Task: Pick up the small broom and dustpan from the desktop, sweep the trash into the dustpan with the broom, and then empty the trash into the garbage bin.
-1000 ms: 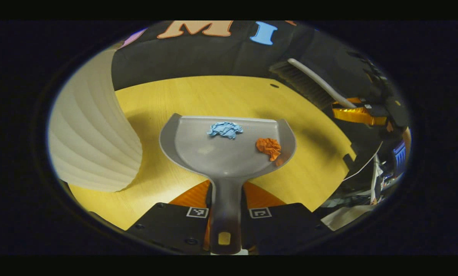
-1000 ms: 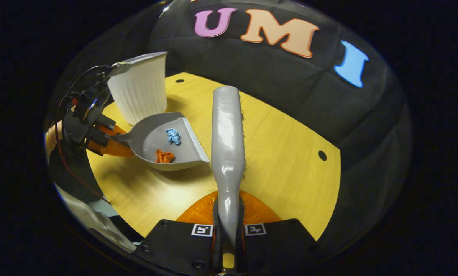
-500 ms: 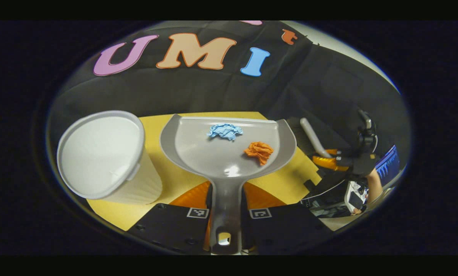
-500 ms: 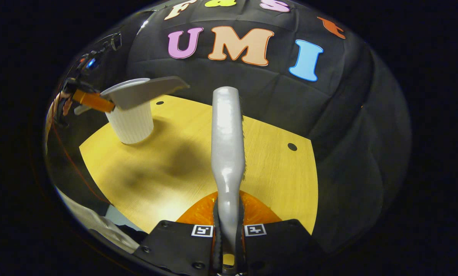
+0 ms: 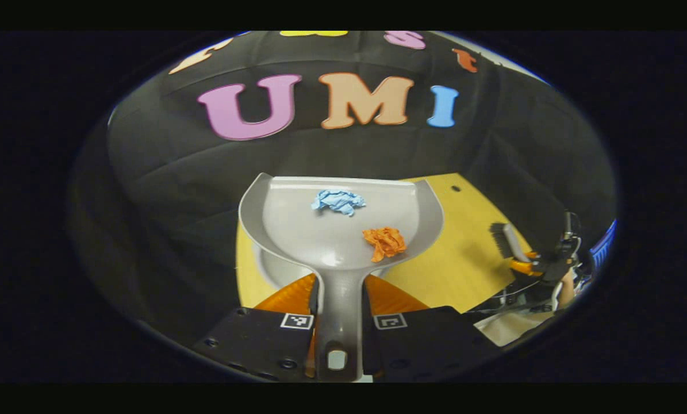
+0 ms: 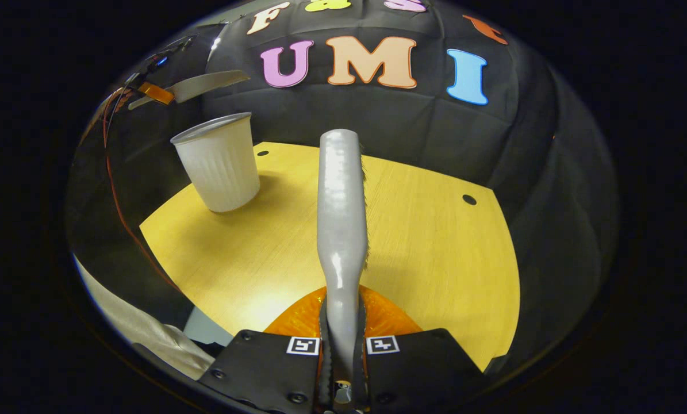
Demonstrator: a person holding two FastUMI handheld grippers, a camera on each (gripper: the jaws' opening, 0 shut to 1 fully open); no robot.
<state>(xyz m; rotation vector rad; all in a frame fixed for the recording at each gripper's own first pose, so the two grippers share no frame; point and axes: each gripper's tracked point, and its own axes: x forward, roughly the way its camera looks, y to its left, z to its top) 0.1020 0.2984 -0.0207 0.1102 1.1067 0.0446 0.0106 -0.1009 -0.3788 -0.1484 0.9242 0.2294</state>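
Dustpan rides level in the left tongs, which clamp its handle, raised over the white garbage bin whose rim peeks beneath it. Blue scrap and orange scrap lie in the pan. The right tongs grip the broom above the table. Sweeping looks done; emptying is in hand, and next the pan's front lip wants tipping down over the bin.

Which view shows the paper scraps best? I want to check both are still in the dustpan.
The left gripper view: the blue scrap and orange scrap lie in plain sight inside the dustpan. The right gripper view shows the dustpan edge-on, far off, hiding its contents.
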